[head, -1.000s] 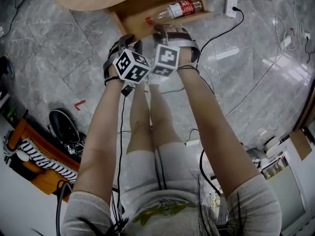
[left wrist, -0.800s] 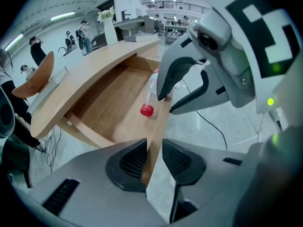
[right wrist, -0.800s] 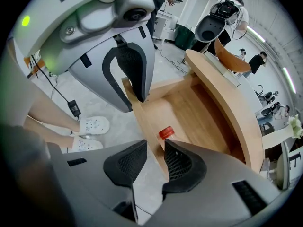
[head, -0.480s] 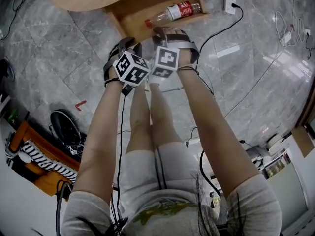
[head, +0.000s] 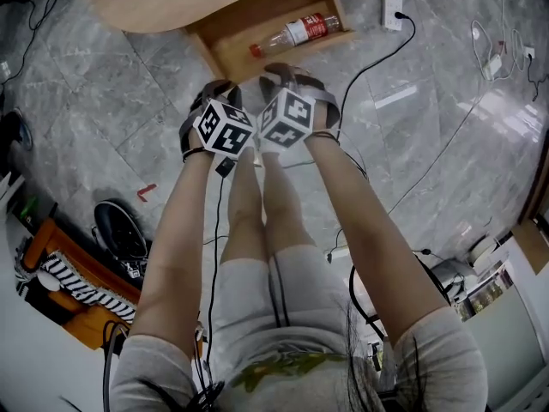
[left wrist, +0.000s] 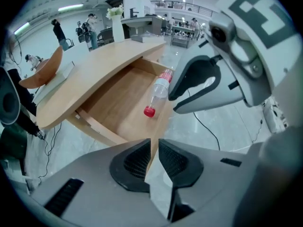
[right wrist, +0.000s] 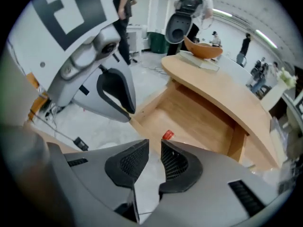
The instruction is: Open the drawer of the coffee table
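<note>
Left gripper [left wrist: 154, 149] and right gripper [right wrist: 154, 151]: jaws have just been closing to a narrow gap, nothing between. Ahead of both: one open drawer [head: 249, 21], one bottle [head: 296, 33] inside.

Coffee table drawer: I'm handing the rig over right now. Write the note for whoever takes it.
Left gripper: jaws a narrow gap apart, have just been closing, nothing between them.
Right gripper: the same, empty.
Both hang close to the front edge of the drawer, gripping nothing.
The drawer stands pulled out from under the coffee table; a bottle lies inside.
Done: the opening.
Left: probably only drawing the grippers away.
</note>
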`<state>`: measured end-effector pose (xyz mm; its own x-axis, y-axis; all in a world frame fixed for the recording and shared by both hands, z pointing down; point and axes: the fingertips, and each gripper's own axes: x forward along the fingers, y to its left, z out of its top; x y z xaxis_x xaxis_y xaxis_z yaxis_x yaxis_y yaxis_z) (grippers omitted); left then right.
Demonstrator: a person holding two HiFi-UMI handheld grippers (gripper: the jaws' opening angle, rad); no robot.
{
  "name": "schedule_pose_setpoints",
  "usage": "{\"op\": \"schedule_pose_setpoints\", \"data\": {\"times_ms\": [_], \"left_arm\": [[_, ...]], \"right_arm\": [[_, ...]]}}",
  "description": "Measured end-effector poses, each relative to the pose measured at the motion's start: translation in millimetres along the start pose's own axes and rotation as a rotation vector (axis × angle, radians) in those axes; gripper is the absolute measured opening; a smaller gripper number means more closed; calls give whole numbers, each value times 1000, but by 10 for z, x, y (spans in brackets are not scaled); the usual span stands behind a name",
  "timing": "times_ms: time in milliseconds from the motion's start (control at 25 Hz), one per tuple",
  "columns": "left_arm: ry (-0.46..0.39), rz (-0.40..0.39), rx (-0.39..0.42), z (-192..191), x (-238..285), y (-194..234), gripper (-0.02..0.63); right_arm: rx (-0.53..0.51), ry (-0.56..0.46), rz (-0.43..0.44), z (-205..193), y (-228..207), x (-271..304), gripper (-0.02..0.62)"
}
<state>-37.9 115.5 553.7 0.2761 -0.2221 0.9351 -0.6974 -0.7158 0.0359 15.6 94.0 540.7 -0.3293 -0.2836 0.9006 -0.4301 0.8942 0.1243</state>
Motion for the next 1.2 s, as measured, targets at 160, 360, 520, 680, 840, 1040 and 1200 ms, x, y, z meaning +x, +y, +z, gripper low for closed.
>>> {"op": "schedule_pose_setpoints", "data": {"times_ms": [160,360,520,680,840,1040,1200], "left_arm": [[-66,-1,-52,88,-304,-15,41],[-198,-23,-142,310,-785,-33,12],[-343,-39,-186,559,-1234,-77,11],[-457,-44,-207,780,-1770,-151,11],[-514,-44,-229,858,-2259,-204,11],[-571,-45,-246,1004,-2794,-220,11],[-607,-38,-249,1132,-3104,-237,11]], "right_arm": [[324,-102,8,124,37,-331,60],[621,-248,27,386,24,-770,40],[789,-391,20,656,-88,-1194,29],[873,-495,0,896,-137,-1686,28],[907,-558,-7,1119,-91,-2190,25],[858,-573,1,1334,-17,-2660,21],[833,-559,-4,1418,-8,-2877,21]]}}
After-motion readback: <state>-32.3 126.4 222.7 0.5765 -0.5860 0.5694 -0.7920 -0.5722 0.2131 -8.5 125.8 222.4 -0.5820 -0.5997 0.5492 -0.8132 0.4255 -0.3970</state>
